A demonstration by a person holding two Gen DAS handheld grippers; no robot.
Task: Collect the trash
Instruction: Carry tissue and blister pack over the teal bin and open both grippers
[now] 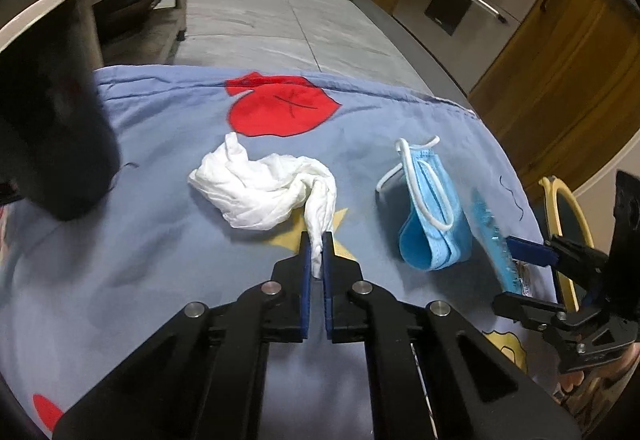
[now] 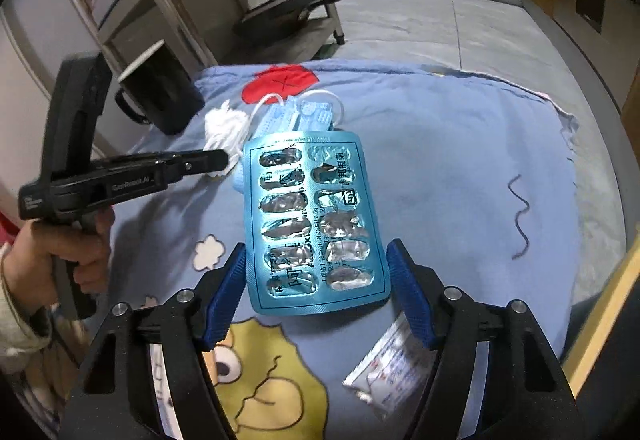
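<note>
A crumpled white tissue (image 1: 264,187) lies on the blue cartoon cloth (image 1: 160,240). My left gripper (image 1: 316,244) is shut on its twisted near tail. To its right sits a folded blue face mask (image 1: 432,215). In the right wrist view a blue blister pack (image 2: 316,224) with burst foil pockets leans up against the mask (image 2: 296,117). My right gripper (image 2: 318,272) straddles the pack's near end, blue pads against its two long edges. The left wrist view shows that pack (image 1: 490,232) edge-on between the right gripper's fingers (image 1: 532,252). A hand holds the left gripper (image 2: 226,159) at the tissue (image 2: 224,127).
A black mug (image 2: 160,95) stands at the cloth's far left. A white sachet (image 2: 388,372) lies beside my right finger. Behind are a metal rack with a pan (image 2: 288,19), grey floor tiles and wooden cabinets (image 1: 560,79). A yellow-rimmed object (image 1: 568,224) sits past the cloth's right edge.
</note>
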